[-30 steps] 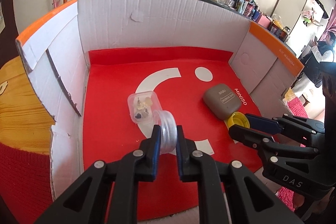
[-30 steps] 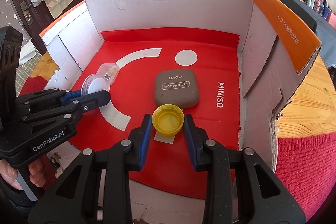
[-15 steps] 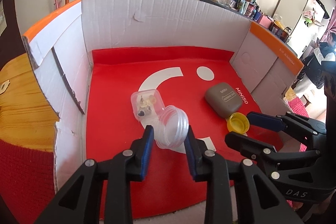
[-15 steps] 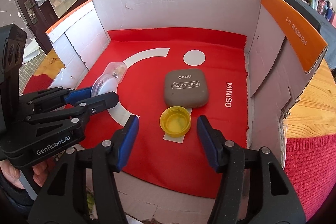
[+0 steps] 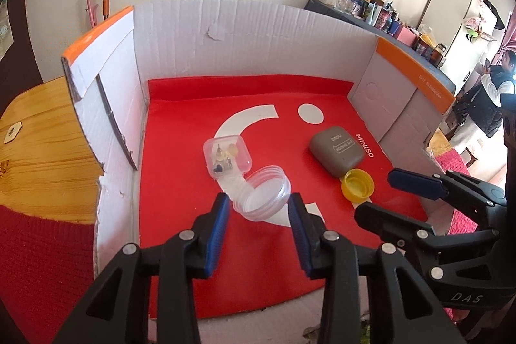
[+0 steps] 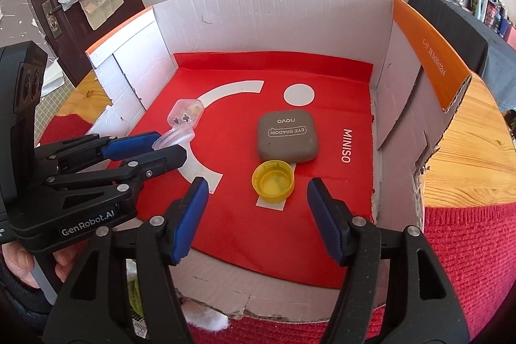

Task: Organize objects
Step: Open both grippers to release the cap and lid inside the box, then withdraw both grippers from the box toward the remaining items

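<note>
A clear round lid (image 5: 262,197) lies tilted on the red mat (image 5: 180,170), leaning by a small clear box of trinkets (image 5: 226,156). My left gripper (image 5: 259,208) is open, its fingers either side of the lid and apart from it. A yellow cap (image 6: 272,181) lies open side up just in front of a grey eye-shadow case (image 6: 287,136). My right gripper (image 6: 258,199) is open wide behind the cap, not touching it. The clear lid (image 6: 174,137), the trinket box (image 6: 186,112) and the left gripper (image 6: 161,147) also show in the right wrist view.
White cardboard walls (image 5: 258,37) with orange edges (image 6: 429,54) enclose the mat on three sides. A wooden table (image 5: 42,131) and red cloth (image 6: 467,247) lie outside. The right gripper (image 5: 380,192) reaches in at the right of the left wrist view.
Both grippers have opened and pulled back. The left let go of the clear lid, which now lies tilted on the mat. The right let go of the yellow cap.
</note>
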Demonstrator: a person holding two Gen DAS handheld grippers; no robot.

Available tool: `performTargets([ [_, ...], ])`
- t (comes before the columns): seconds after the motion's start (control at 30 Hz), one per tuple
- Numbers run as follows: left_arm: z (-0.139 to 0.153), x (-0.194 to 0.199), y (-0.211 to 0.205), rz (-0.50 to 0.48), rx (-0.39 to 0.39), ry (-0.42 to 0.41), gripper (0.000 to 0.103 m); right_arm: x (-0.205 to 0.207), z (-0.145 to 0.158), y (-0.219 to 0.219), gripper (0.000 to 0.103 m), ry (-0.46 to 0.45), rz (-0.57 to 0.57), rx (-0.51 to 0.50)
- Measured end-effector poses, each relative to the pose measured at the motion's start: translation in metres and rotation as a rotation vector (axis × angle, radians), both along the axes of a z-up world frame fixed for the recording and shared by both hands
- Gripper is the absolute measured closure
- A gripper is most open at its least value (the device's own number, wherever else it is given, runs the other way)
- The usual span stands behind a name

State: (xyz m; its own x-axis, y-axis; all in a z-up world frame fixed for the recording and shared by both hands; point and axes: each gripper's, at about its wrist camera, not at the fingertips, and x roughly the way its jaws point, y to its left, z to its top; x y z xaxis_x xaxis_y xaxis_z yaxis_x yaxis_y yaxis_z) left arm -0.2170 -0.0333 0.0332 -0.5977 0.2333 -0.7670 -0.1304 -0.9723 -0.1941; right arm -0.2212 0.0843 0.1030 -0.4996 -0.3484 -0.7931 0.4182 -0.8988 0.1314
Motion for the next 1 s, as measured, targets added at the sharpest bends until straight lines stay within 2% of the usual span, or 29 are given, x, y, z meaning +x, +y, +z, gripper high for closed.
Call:
performTargets([
  [0.1, 0.003, 0.005, 0.001, -0.001, -0.005, 0.008, 0.063, 0.004, 0.004, 0.002, 0.040, 0.010, -0.001, -0.006],
  [0.23, 0.008, 0.013, 0.002, 0.002, -0.014, 0.022, 0.057, 0.012, 0.009, 0.003, 0.032, 0.030, -0.003, -0.004],
  [0.4, 0.014, 0.022, 0.003, 0.008, -0.020, 0.036, 0.054, 0.022, 0.016, 0.008, 0.032, 0.047, -0.009, -0.011],
  [0.47, 0.015, 0.026, 0.003, 0.008, -0.021, 0.039, 0.053, 0.026, 0.018, 0.010, 0.027, 0.052, -0.012, -0.012],
  [0.63, 0.021, 0.037, 0.003, 0.015, -0.026, 0.059, 0.045, 0.038, 0.021, 0.016, 0.024, 0.064, -0.021, -0.023],
  [0.77, 0.026, 0.046, 0.003, 0.026, -0.036, 0.079, 0.039, 0.048, 0.026, 0.020, 0.017, 0.078, -0.026, -0.026],
  [0.93, 0.031, 0.058, 0.004, 0.028, -0.036, 0.097, 0.032, 0.059, 0.031, 0.024, 0.016, 0.095, -0.034, -0.038],
  [1.0, 0.033, 0.063, 0.005, 0.027, -0.043, 0.107, 0.030, 0.063, 0.033, 0.025, 0.011, 0.103, -0.035, -0.042],
])
